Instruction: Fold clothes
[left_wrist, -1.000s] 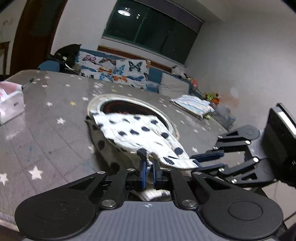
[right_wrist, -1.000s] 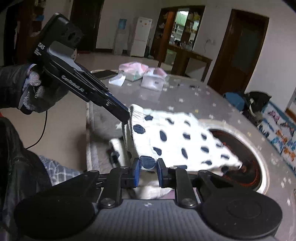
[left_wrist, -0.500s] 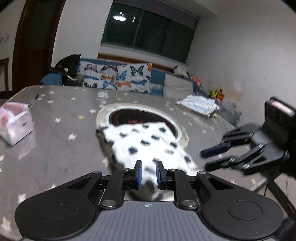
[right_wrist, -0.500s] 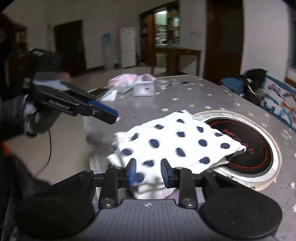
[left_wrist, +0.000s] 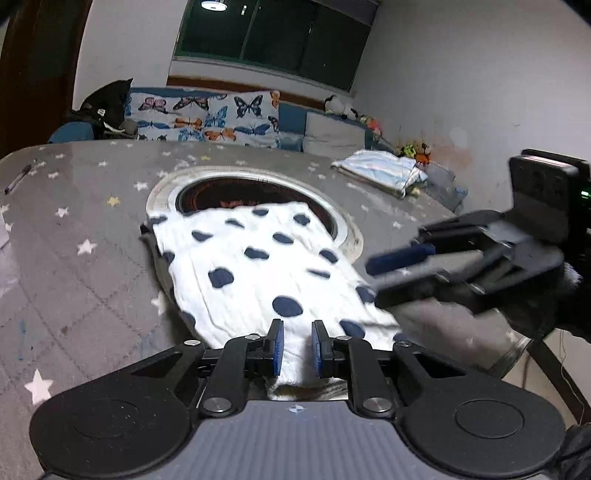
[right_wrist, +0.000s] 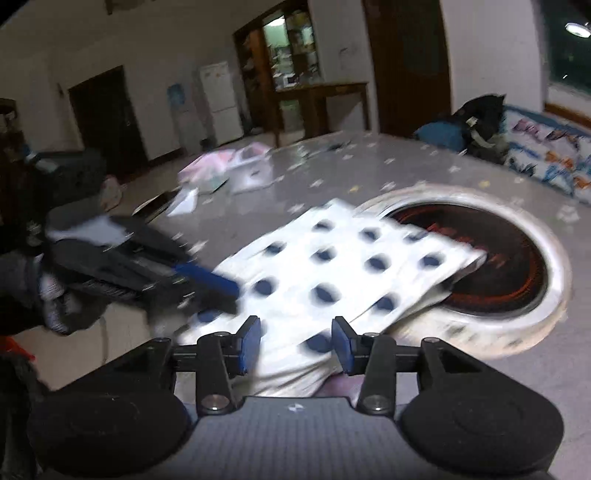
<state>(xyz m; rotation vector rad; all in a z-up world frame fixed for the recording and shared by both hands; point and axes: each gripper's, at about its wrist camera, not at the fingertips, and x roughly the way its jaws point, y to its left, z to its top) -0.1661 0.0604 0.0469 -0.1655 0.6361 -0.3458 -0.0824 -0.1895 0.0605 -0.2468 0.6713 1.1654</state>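
At the table's near edge the left gripper (left_wrist: 294, 345) has its jaws opening a narrow gap, and the right gripper (right_wrist: 295, 345) has its jaws opening wider; cloth shows between each pair, but neither pair presses on it. The folded white garment with dark dots (left_wrist: 258, 273) lies flat on the star-patterned table (left_wrist: 74, 258), reaching from that near edge to overlap the round metal-rimmed burner (left_wrist: 236, 188) at the middle. Farther off, another folded cloth (left_wrist: 380, 170) lies near the far right edge.
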